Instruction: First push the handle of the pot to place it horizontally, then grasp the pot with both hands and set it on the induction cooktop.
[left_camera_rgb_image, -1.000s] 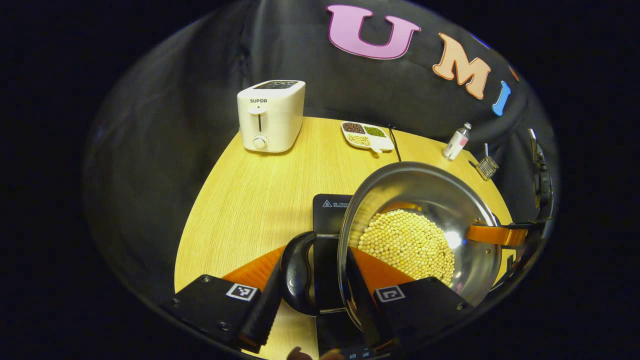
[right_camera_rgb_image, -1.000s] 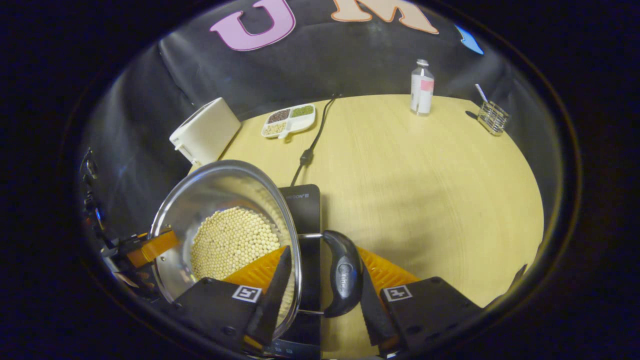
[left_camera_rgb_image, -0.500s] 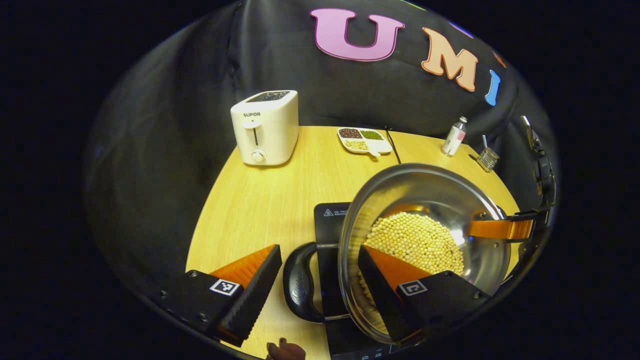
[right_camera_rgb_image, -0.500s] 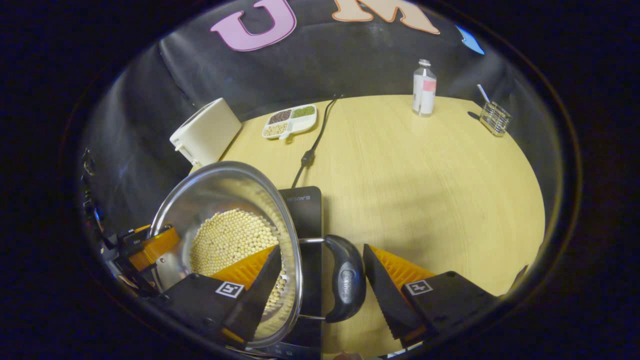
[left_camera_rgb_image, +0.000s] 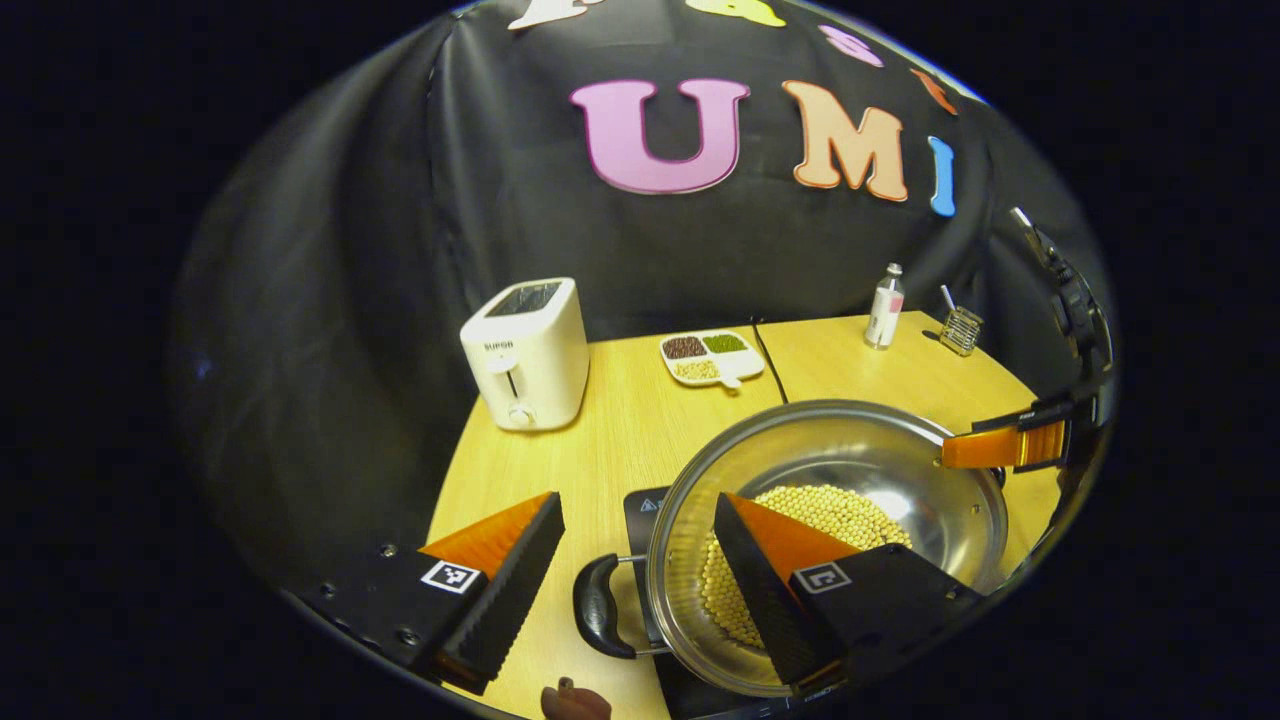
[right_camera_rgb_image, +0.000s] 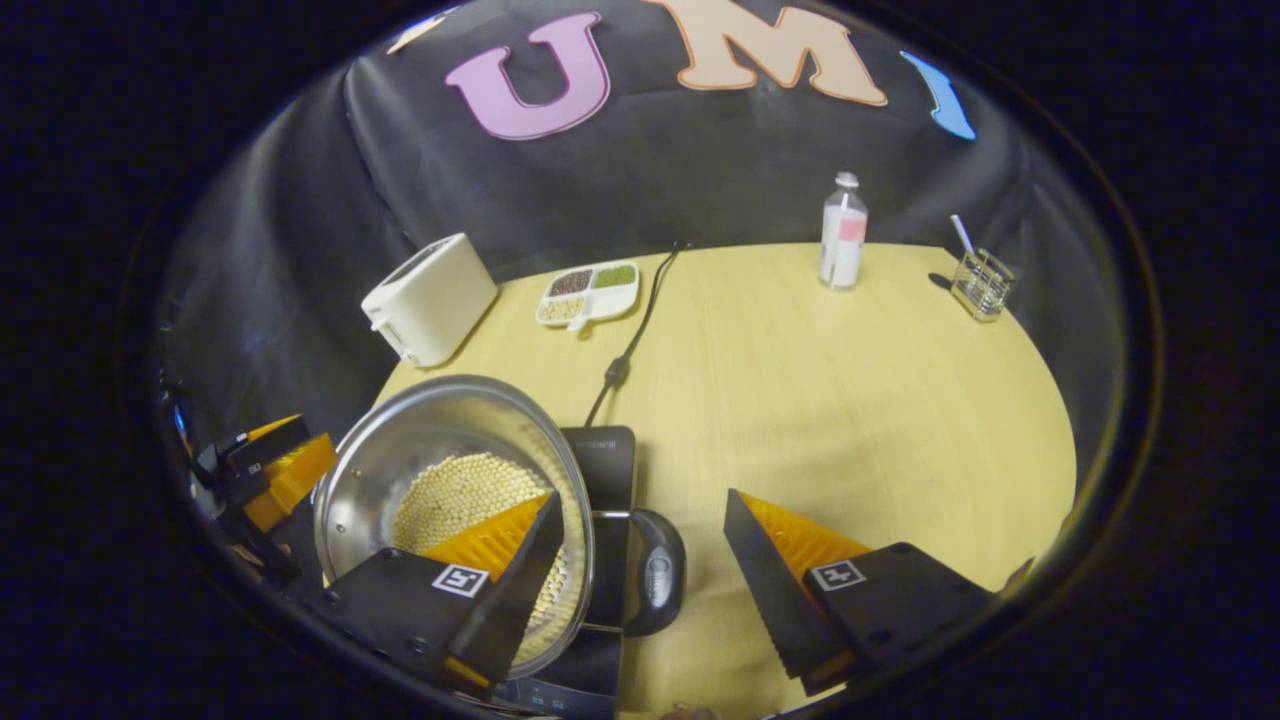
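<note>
Left gripper (left_camera_rgb_image: 635, 560) and right gripper (right_camera_rgb_image: 640, 560) hang released, fingers spread either side of the pot's handles. The pot (right_camera_rgb_image: 440, 470) of beans rests on the cooktop (right_camera_rgb_image: 605, 460) at the table's (right_camera_rgb_image: 850, 400) near edge.

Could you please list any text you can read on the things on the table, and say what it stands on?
Toaster: front print, too small to read.
Induction cooktop: corner print, blurred.
Bottle: label too small to read.
So no text can be quoted.
</note>
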